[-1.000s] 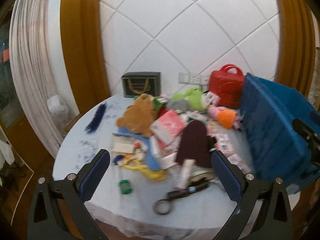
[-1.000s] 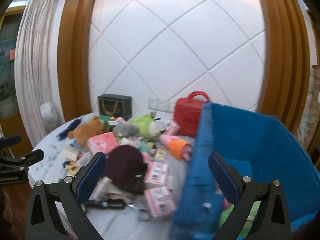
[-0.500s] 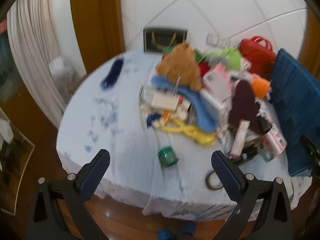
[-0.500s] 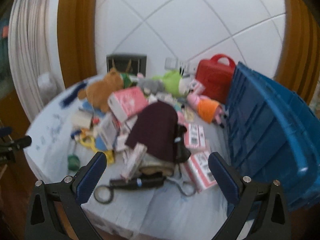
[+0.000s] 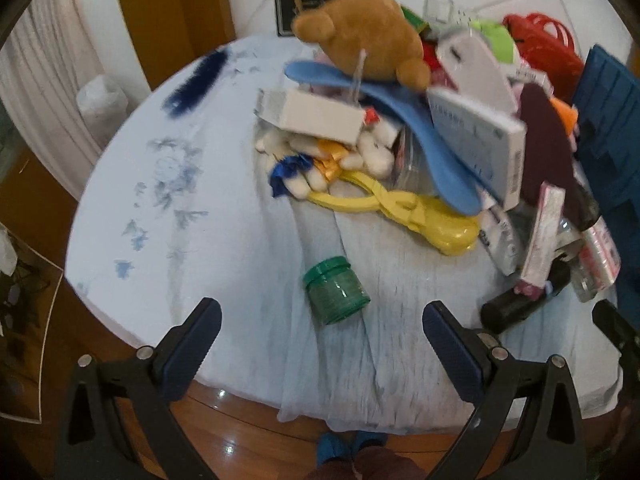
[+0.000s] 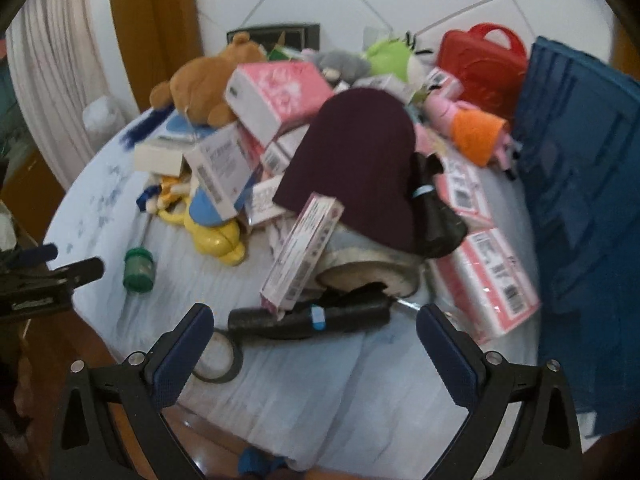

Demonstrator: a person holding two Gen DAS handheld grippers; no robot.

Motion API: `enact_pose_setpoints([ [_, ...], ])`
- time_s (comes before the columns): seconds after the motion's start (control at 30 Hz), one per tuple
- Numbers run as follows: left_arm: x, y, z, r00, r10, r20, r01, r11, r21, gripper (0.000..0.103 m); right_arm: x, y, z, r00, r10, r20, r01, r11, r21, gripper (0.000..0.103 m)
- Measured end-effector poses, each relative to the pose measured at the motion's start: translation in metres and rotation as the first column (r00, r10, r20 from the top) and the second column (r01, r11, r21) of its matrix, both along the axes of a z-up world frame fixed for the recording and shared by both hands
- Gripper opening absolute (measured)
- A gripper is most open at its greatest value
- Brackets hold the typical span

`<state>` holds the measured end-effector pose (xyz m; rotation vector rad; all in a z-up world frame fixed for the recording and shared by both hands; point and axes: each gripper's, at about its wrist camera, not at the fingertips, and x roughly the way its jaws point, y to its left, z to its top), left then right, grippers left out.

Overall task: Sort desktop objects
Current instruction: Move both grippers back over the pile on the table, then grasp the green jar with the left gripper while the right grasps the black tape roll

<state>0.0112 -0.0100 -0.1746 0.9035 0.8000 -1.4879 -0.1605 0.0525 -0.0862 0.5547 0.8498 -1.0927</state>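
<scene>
Left wrist view: left hand-held gripper (image 5: 320,332) spread wide, empty; green jar (image 5: 335,290) lower centre on tabletop (image 5: 224,240), on its side, just beyond the fingertips. Right wrist view: right hand-held gripper (image 6: 314,338) likewise spread, empty; black tool (image 6: 308,318) between its fingers, blue bin (image 6: 580,200) far right.

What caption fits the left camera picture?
Open left gripper hovers near a green jar beside a toy-and-box pile on a round table.

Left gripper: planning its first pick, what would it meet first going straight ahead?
Probably the small green ribbed plastic jar, lying alone on the pale blue tablecloth between the open left gripper fingers; depth is uncertain.
</scene>
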Motion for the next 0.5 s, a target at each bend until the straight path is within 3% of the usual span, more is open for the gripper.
enact_pose_setpoints([
  [0.17, -0.007, -0.016, -0.027, 0.999, -0.051, 0.007, 0.05, 0.997, 0.058, 0.095, 0.013, -0.003, -0.025, 1.0, 0.003, -0.015, -0.002, 0.997, 0.078, 0.103],
  [0.37, -0.014, -0.032, -0.054, 0.981, -0.192, 0.031, 0.189, 0.978, 0.089, 0.073, 0.026, 0.014, -0.054, 0.998, -0.062, -0.012, 0.063, 0.987, 0.15, 0.102],
  [0.5, -0.011, -0.036, -0.065, 0.96, -0.278, 0.032, 0.274, 0.957, 0.093, 0.067, 0.039, 0.029, -0.071, 0.992, -0.128, 0.009, 0.124, 0.975, 0.186, 0.082],
])
